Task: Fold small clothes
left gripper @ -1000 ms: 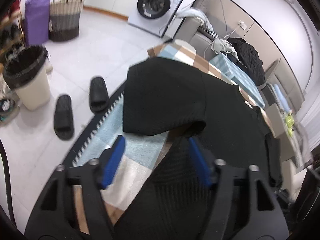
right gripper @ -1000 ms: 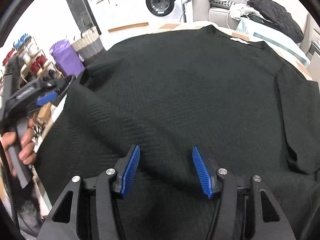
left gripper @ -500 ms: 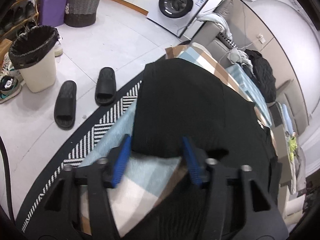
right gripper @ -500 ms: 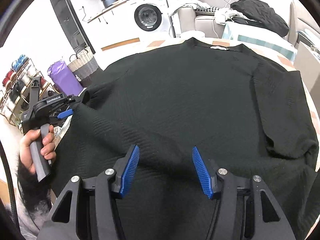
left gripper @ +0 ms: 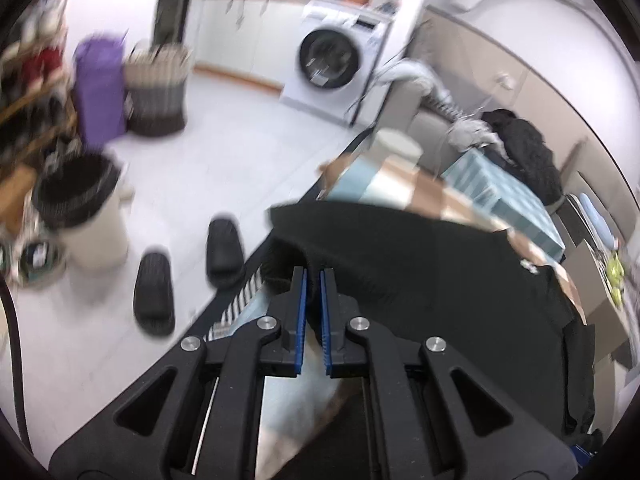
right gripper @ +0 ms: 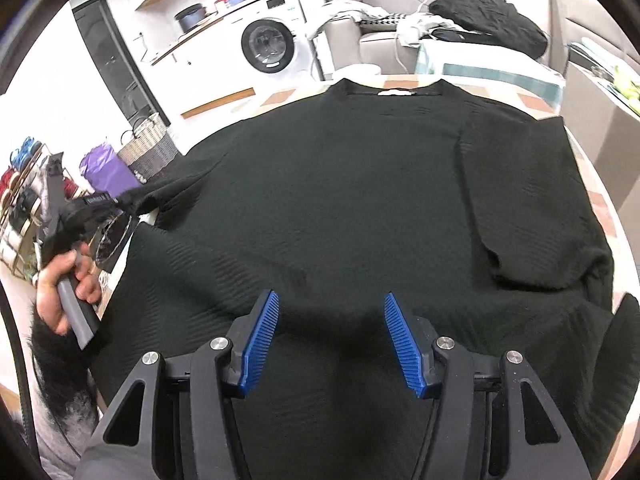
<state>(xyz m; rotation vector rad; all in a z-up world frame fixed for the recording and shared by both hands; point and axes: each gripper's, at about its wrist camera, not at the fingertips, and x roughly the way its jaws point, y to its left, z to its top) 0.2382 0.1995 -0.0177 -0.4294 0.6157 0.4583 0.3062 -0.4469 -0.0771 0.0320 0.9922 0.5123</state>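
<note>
Left wrist view: your left gripper [left gripper: 313, 280] had just been closing, and its blue pads [left gripper: 301, 312] stood pressed together on the cuff edge of the black sweater's left sleeve [left gripper: 288, 256].
Right wrist view: the left gripper showed at the left with that sleeve drawn up into it, your hand [right gripper: 66, 288] round the handle.
Sweater: the black sweater [right gripper: 360, 200] lay spread face down on the checked tablecloth [left gripper: 420, 188], collar at the far side.
Right gripper: your right gripper [right gripper: 330, 338] hung spread above the hem, pinching nothing.
Step, as I read it: folding the left sleeve in over the body.
Doing it well: you wanted both cuff layers caught, the sleeve lifted clear, then carried across flat.
Risk: a thin pinch could have slipped.
</note>
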